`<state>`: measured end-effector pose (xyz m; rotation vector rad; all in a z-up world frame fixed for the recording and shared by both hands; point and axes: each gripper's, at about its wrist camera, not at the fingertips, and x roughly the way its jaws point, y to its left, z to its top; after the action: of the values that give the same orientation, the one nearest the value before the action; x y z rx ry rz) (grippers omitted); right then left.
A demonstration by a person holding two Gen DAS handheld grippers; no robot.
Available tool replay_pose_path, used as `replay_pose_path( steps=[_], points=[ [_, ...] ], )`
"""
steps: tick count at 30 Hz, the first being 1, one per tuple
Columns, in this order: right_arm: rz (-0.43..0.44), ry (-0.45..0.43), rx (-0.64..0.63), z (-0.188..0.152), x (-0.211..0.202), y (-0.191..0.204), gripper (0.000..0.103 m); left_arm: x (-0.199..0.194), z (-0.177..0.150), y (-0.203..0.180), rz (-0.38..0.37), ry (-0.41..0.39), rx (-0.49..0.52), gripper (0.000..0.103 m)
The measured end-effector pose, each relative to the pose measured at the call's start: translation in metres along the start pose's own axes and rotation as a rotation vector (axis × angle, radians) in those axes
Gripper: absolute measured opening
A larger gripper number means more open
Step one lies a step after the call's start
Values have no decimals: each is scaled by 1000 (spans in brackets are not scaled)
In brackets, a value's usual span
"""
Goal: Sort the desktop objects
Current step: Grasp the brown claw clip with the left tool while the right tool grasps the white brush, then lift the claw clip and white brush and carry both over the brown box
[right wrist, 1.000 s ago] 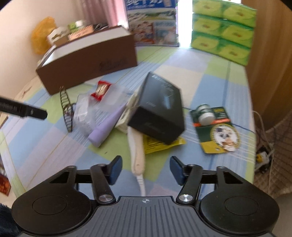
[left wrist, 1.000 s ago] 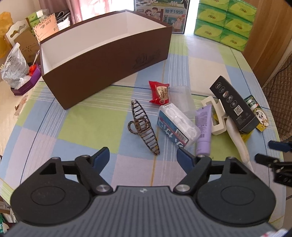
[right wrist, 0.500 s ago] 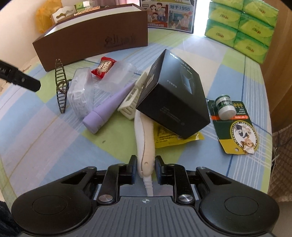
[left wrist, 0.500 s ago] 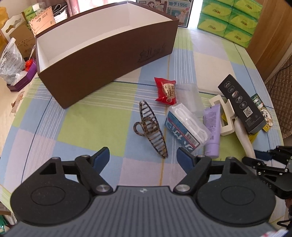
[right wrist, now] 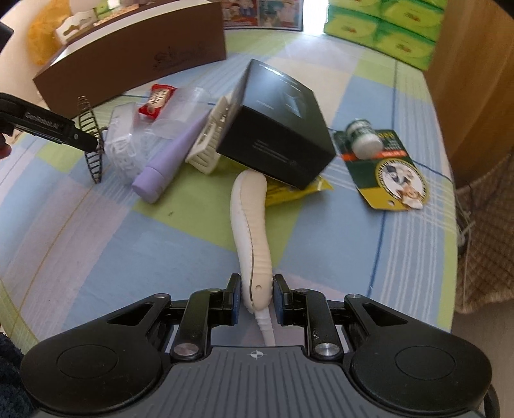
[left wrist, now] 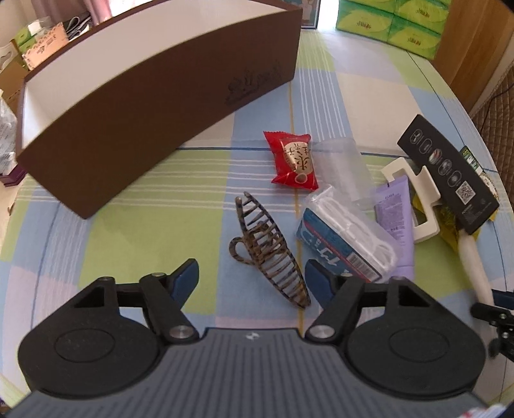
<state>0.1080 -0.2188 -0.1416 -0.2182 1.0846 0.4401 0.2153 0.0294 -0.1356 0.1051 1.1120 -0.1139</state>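
My right gripper [right wrist: 256,297] is shut on the cream handle [right wrist: 249,225] of a tool whose far end lies under the black box [right wrist: 276,128]. My left gripper [left wrist: 252,279] is open around the near end of the tortoiseshell hair claw [left wrist: 266,250]. Beside the claw lie a pack of floss picks [left wrist: 347,238], a purple tube [left wrist: 393,218], a red snack packet [left wrist: 294,159] and a cream clip [left wrist: 414,189]. The open brown box [left wrist: 144,86] stands at the back left.
A green card with a small white bottle [right wrist: 382,154] lies right of the black box. A yellow packet [right wrist: 289,189] lies under it. Green tissue packs [right wrist: 382,29] stack at the back. The table edge curves close on the right, with a wicker chair [right wrist: 482,241] beyond.
My right gripper closed on the cream handle, and the black box tipped. My left gripper moved forward, so its open fingers now flank the hair claw's near end.
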Motion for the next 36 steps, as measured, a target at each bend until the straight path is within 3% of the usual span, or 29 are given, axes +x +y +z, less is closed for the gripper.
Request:
replay_pose_path(
  steps=[9,11,13,19,26,29,30,31,36],
  points=[
    [-38,10,51,-5,-4,3,18,16,-3,0,-17,-55,26,56],
    [-41,10,57,-6,-4,5,18,16,-4,4,-31,-63,42,38],
    [-44,9,63,-6,-4,6,18,15,-6,8,-25,-67,79,33],
    [-59,7,75,-5,-2,10,18,13,-16,28,20,-78,160,32],
    [-68,6,87,-2,0,15,18,10,-10,24,-24,-162,235,40],
    [-74,10,88,-2,1,17,19,18,-7,20,-44,-162,284,40],
    [-76,11,91,-2,0,17,19,20,-6,21,-52,-154,300,37],
    [-76,11,96,-2,0,17,19,22,-7,21,-52,-149,311,25],
    [-79,5,116,-2,0,17,19,18,-14,26,-53,-150,325,23]
  ],
)
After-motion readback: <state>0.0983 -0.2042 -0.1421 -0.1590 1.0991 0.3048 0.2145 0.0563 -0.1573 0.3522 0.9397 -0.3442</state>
